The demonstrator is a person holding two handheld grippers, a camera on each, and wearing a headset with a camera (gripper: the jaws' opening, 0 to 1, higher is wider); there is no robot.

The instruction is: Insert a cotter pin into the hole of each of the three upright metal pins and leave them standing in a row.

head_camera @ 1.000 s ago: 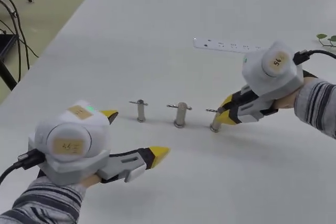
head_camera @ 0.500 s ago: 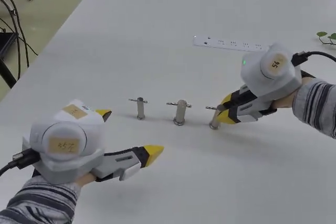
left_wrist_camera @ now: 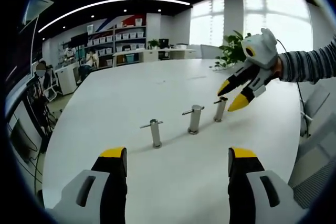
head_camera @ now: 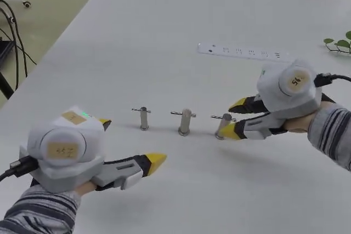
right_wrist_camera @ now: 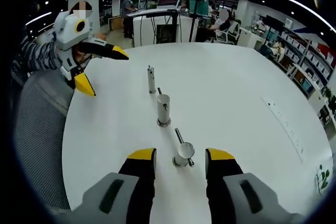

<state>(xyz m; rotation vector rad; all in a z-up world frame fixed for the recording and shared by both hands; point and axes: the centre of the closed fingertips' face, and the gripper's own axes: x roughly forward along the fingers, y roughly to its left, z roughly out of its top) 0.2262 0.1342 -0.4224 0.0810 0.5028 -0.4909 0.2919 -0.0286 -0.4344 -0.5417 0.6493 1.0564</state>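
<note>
**Right-hand pin: back off clean, keep the row of three upright**

Nearest, the left tongs [head_camera: 129, 141], grey-bodied with yellow tips, hover with jaws apart and empty over the white desk [head_camera: 164, 36], short of the row. Beyond them three short upright steel pins stand in line: left steel pin [head_camera: 144, 119], middle steel pin [head_camera: 185, 123], right steel pin [head_camera: 222, 126]. Each carries a thin wire cotter pin [head_camera: 219, 117] crosswise near its top.

The right tongs [head_camera: 233, 118] straddle the right steel pin, jaws apart. The right gripper view shows a gap on both sides.

Judgement: insertion looks done, so the step is withdrawal. Pull straight back along the jaw line, with no closing and no twist, so neither jaw clips the wire ends and tips the pin.

Room: bare desk lies behind and to the right of the right tongs, and the desk's left edge is well away from the row. Farther off lie a long white power strip [head_camera: 241, 52], well apart, and a green plant sprig [head_camera: 340, 42] at the far right.
</note>
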